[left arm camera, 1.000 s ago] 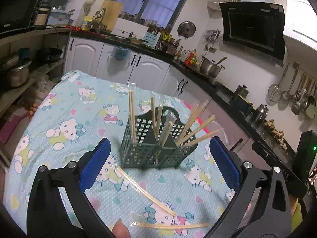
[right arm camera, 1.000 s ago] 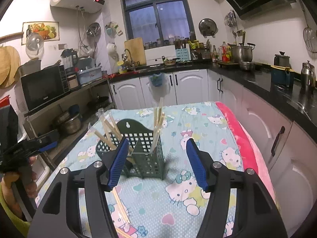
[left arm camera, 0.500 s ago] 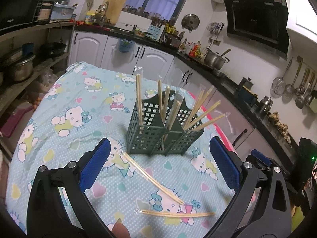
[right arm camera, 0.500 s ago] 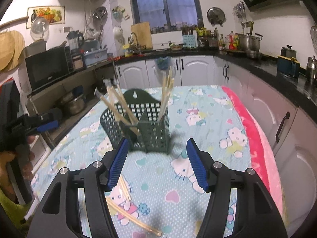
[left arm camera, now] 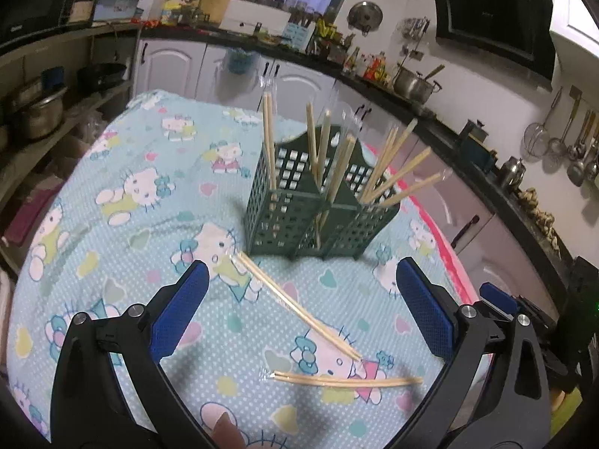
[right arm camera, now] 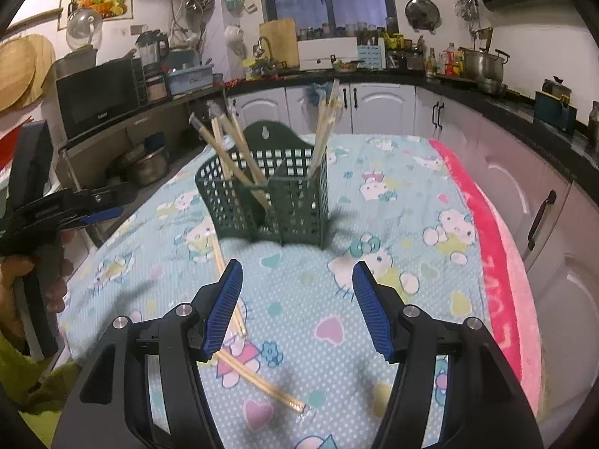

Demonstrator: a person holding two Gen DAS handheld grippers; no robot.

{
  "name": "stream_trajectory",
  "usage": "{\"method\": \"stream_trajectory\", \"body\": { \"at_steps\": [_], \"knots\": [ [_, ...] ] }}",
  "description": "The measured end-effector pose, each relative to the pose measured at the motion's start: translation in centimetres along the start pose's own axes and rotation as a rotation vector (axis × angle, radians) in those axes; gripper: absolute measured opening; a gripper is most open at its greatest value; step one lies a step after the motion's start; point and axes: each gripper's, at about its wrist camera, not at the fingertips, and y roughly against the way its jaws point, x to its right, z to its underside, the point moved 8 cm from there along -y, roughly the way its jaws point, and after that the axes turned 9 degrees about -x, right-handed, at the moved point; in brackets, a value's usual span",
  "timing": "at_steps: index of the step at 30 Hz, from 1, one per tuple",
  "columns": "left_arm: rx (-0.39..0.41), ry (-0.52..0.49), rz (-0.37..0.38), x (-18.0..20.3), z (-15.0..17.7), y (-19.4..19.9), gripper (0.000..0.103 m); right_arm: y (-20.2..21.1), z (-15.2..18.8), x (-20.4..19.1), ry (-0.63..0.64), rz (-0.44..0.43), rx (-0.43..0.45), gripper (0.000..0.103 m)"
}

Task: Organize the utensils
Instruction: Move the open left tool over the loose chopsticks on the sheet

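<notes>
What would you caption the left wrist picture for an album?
Open left claw above two wrapped chopstick pairs lying before a green basket.

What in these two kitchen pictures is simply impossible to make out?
- Right wrist view: a loose chopstick pair passes behind the right claw; its far end is hidden.
- Both views: the chopsticks' lower ends sit behind the green holder mesh.
- Left wrist view: bottle labels on the counter are too small.
</notes>
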Motion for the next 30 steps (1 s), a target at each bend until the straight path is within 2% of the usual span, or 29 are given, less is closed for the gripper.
{"method": "stream_trajectory", "body": {
  "at_steps": [7,15,20,25,29,30],
  "knots": [
    [-0.072,-0.014,-0.021,0.0,1.9,-2.5,0.092,-1.0,2.5,-0.3,0.021,-0.029,-0.062,0.059],
    [-0.148,-0.016,-0.003,0.6,4.0,-4.8,0.092,-1.2,4.8,-1.2,0.067,-0.054,-0.112,0.059],
    [-0.197,-0.011,0.042,1.6,5.1,-5.8,0.092,-1.5,6.4,-1.2,0.101,-0.054,-0.149,0.059],
    [-0.283,0.033,0.126,2.8,7.0,-7.3,0.092,-2.0,8.0,-1.0,0.099,-0.084,-0.19,0.059],
    [-0.343,0.048,0.164,3.7,8.3,-8.5,0.075,-2.6,9.0,-0.4,0.082,-0.108,-0.225,0.057],
    [-0.355,0.051,0.174,4.0,8.5,-8.7,0.072,-2.8,9.3,-0.3,0.082,-0.11,-0.235,0.054]
  ]
}}
